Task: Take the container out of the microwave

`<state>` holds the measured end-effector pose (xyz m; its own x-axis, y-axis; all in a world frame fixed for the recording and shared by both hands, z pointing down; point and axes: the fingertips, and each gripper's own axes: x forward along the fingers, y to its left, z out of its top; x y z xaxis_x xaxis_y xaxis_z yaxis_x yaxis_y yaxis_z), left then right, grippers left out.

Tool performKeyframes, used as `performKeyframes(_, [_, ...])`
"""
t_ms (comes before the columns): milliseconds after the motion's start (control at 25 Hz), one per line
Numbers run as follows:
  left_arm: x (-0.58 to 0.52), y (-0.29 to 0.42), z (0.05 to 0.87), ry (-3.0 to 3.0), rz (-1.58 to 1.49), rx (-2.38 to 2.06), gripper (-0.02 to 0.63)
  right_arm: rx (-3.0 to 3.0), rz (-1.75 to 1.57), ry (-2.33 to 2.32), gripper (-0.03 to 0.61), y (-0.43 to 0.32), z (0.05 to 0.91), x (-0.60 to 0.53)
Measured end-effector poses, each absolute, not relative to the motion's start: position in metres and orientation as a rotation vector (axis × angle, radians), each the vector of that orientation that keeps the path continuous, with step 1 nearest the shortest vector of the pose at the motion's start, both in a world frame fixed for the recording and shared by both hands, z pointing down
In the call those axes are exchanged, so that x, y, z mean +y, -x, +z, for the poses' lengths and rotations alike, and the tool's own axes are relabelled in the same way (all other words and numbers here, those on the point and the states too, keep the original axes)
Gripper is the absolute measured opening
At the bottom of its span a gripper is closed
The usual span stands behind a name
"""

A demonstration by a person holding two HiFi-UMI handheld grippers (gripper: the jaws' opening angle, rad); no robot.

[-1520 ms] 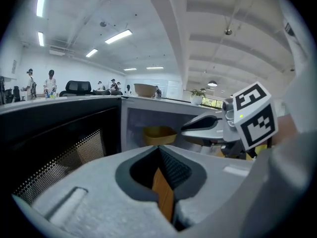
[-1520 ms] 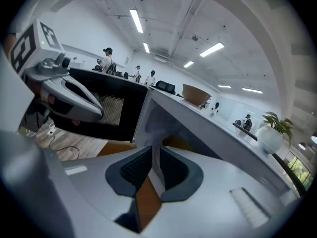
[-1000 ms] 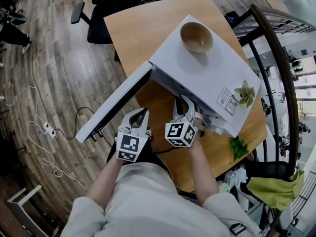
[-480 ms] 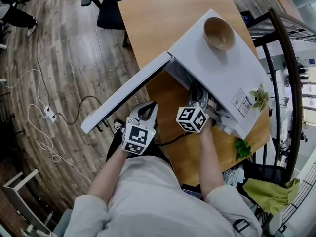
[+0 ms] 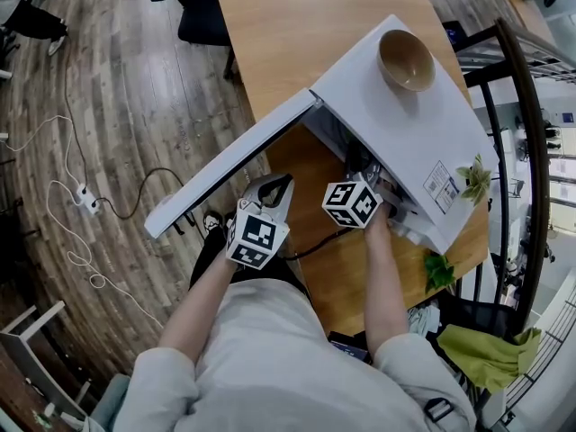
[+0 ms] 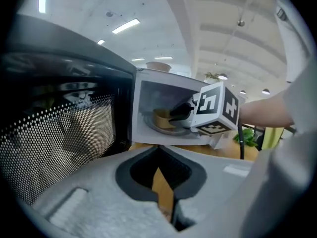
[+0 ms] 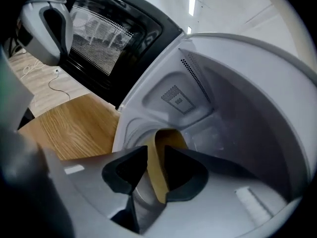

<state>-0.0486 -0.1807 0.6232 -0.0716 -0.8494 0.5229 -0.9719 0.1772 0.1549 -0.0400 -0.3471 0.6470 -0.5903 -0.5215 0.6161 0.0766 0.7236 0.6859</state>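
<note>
A white microwave (image 5: 396, 124) stands on the wooden table with its door (image 5: 225, 174) swung wide open. On its turntable sits a tan container (image 6: 161, 118). My right gripper (image 7: 156, 155) reaches into the cavity, its jaws opening and standing astride the container's near wall (image 7: 166, 143) without pressing on it. In the head view only its marker cube (image 5: 353, 203) shows; the jaws are hidden under the microwave's top. My left gripper (image 5: 274, 192) hangs shut and holds nothing, just outside in front of the open door, and it shows again in its own view (image 6: 158, 150).
A tan bowl (image 5: 407, 59) rests on top of the microwave. Green plant sprigs (image 5: 438, 271) lie near the table's right edge. The table (image 5: 297, 34) ends close behind me. A cable and power strip (image 5: 85, 207) lie on the plank floor at left.
My right gripper has gone deeper into the microwave and now straddles the container's wall. The left gripper has stayed beside the door.
</note>
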Motion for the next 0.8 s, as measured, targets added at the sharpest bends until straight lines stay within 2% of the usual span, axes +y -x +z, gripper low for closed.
performKeyframes(280, [-0.18, 0.05, 0.623, -1.71, 0.332, -1.958, 0.003, -1.985, -0.861, -0.284, 0.153, 0.043, 0.662, -0.357])
performKeyframes(480, [-0.176, 0.053, 0.623, -1.692, 0.321, -1.965, 0.003, -1.94, -0.86, -0.241, 0.149, 0.04, 0.671, -0.359])
performKeyframes(560, [-0.174, 0.053, 0.624, -1.687, 0.316, -1.963, 0.003, -1.929, -0.871, -0.234, 0.131, 0.039, 0.67, -0.359])
performKeyframes(640, [-0.173, 0.052, 0.625, -1.682, 0.313, -1.962, 0.003, -1.928, -0.879, -0.229, 0.084, 0.039, 0.668, -0.358])
performKeyframes(800, [-0.17, 0.052, 0.623, -1.678, 0.312, -1.969, 0.003, -1.926, -0.874, -0.214, 0.06, 0.037, 0.667, -0.354])
